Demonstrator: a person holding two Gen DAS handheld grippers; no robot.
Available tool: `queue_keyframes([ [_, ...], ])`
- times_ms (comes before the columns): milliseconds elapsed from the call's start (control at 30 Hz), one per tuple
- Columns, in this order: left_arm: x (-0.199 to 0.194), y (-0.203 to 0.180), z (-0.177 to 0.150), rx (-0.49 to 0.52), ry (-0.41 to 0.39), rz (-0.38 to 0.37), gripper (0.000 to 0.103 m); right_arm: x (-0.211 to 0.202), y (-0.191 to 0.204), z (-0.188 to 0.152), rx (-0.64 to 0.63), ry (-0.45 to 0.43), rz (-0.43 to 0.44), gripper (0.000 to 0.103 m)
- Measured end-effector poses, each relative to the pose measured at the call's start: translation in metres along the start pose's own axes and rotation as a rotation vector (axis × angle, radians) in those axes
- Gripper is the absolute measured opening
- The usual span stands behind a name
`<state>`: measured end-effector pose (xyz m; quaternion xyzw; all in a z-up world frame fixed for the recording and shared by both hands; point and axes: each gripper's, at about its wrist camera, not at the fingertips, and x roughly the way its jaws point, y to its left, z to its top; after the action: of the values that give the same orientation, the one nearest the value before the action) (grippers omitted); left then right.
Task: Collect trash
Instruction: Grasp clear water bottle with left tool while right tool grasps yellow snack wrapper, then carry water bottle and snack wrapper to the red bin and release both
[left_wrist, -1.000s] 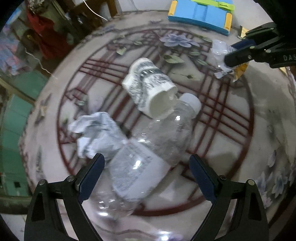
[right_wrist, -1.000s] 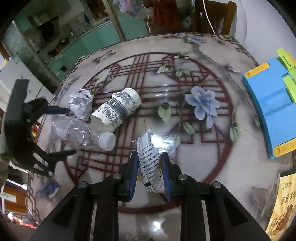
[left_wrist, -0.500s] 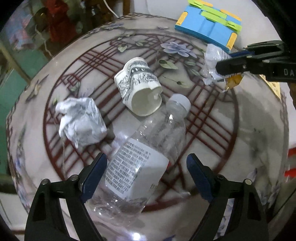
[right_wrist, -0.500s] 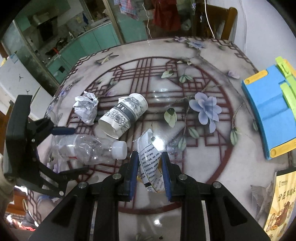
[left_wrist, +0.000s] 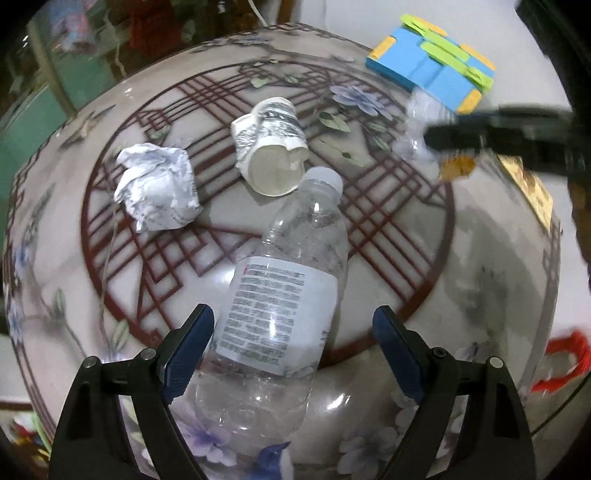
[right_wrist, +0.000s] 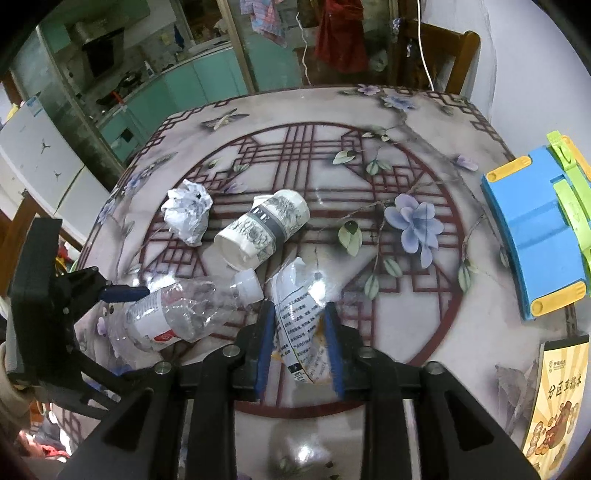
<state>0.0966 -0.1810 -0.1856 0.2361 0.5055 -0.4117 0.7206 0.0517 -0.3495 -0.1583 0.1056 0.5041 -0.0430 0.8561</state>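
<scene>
A clear plastic bottle (left_wrist: 280, 288) with a white label and cap lies on the patterned table, its base between the open fingers of my left gripper (left_wrist: 291, 343); it also shows in the right wrist view (right_wrist: 177, 314). A crumpled paper ball (left_wrist: 155, 184) and a tipped printed paper cup (left_wrist: 271, 158) lie beyond it. My right gripper (right_wrist: 299, 332) is shut on a crinkled plastic wrapper (right_wrist: 299, 314), held just above the table; the wrapper also shows in the left wrist view (left_wrist: 424, 133).
A blue and yellow plastic item (right_wrist: 543, 229) lies at the table's right edge, with a printed card (right_wrist: 557, 391) near the front right. A wooden chair (right_wrist: 443, 51) stands behind the table. Kitchen cabinets are at the far left.
My left gripper has swung around the bottle, so the bottle now points straight ahead between its open fingers. The right gripper, still shut on the wrapper, has shifted slightly towards the bottle.
</scene>
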Motion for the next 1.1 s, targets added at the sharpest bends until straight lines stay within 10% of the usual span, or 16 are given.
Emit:
queue_keyframes([
  [333, 0.002, 0.005, 0.019, -0.092, -0.024, -0.024, 0.088, 0.006, -0.013, -0.010, 0.046, 0.023, -0.017, 0.052],
  [433, 0.006, 0.003, 0.020, -0.104, -0.021, -0.029, 0.055, 0.002, -0.020, -0.012, 0.064, 0.020, -0.025, 0.052],
  [567, 0.009, 0.005, 0.022, -0.149, -0.023, -0.083, 0.050, -0.004, -0.033, -0.024, 0.137, 0.041, -0.006, 0.052],
  [867, 0.005, 0.009, 0.016, -0.253, -0.054, -0.069, 0.047, -0.001, -0.053, -0.061, 0.422, 0.077, 0.087, 0.057],
  [1100, -0.015, -0.001, 0.000, -0.309, -0.089, -0.061, 0.047, 0.018, -0.034, -0.059, 0.394, 0.090, 0.083, 0.057],
])
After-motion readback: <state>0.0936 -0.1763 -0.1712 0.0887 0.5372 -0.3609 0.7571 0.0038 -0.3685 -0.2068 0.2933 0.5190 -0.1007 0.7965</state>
